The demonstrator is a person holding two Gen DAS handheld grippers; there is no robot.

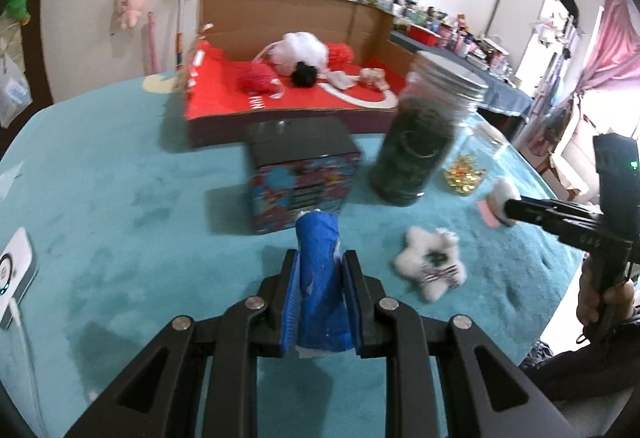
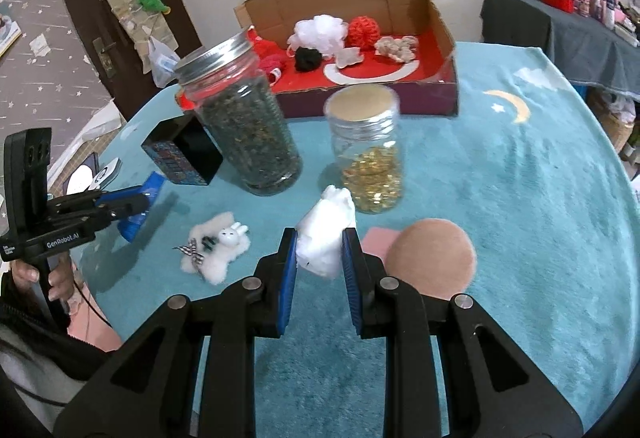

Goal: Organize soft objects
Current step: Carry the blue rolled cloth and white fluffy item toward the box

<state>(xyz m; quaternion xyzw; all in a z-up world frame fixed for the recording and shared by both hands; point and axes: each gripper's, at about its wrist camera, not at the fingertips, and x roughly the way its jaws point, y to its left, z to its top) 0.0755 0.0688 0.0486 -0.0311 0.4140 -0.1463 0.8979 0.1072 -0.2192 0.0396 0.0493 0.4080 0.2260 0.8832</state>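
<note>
My left claw (image 1: 320, 266) is pinched nearly closed on a blue fabric roll (image 1: 320, 278); my right claw (image 2: 320, 250) is clamped on a white plush lump (image 2: 326, 236). Both look light and squashy, so I judge mid-body grips best. The cardboard box (image 2: 436, 21) lies beyond the herb jar (image 2: 248, 129), across the counter (image 2: 520, 197).

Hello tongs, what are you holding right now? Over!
Left tongs shut on blue soft thing. Right tongs shut on white fluffy thing. Jars stand before cardboard box.
</note>
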